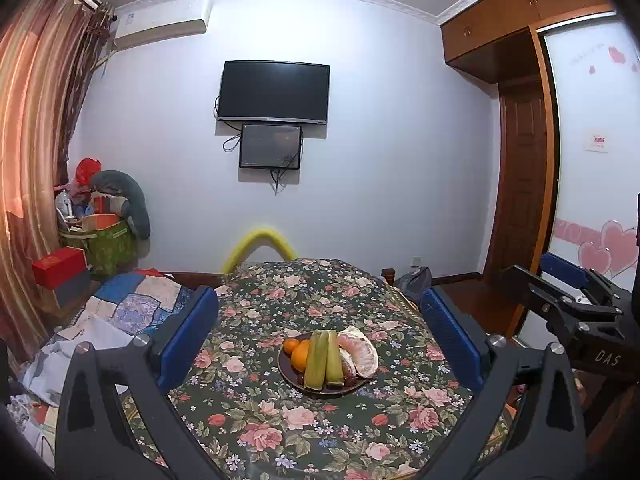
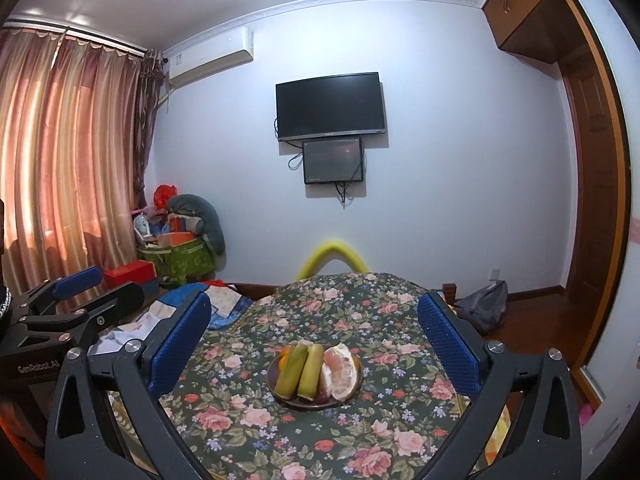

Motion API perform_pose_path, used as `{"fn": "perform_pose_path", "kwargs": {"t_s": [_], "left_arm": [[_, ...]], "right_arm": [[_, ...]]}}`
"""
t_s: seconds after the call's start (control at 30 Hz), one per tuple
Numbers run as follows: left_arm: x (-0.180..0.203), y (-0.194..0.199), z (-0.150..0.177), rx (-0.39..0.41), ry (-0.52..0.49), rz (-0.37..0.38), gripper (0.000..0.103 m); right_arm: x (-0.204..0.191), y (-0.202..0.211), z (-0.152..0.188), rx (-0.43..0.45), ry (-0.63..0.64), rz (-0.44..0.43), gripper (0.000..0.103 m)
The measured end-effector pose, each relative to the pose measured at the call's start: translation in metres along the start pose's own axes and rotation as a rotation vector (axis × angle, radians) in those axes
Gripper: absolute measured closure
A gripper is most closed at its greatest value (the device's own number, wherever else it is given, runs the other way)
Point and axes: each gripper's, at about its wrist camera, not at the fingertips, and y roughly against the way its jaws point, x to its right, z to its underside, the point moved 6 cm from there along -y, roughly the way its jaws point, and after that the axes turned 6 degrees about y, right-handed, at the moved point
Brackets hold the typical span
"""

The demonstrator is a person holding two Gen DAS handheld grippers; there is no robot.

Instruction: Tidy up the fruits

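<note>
A dark plate (image 1: 325,391) stands mid-table on a floral tablecloth (image 1: 280,432). It carries oranges (image 1: 299,354) at the left, two green bananas (image 1: 324,360) in the middle and a peeled pomelo (image 1: 360,350) at the right, with small dark red fruits (image 1: 349,381) at the front. My left gripper (image 1: 318,304) is open, its blue pads wide apart on either side of the plate and short of it. In the right wrist view the plate (image 2: 316,405), bananas (image 2: 300,370) and pomelo (image 2: 340,374) lie ahead of my open right gripper (image 2: 315,300). Neither gripper holds anything.
A patchwork quilt (image 1: 132,300) covers a bed left of the table. A green basket (image 1: 106,248), a red box (image 1: 60,266) and a yellow foam tube (image 1: 260,240) lie beyond. A grey bag (image 2: 482,306) sits on the floor to the right.
</note>
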Motion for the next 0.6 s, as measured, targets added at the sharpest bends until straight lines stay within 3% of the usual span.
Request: {"fn": "perform_pose_path", "kwargs": {"t_s": [0.6], "left_arm": [[0.0032,0.0005,0.0023,-0.009,-0.011,0.012,0.0]], "right_arm": [[0.0021,0.0025,-0.0009,-0.004,-0.004,0.009,0.0]]}}
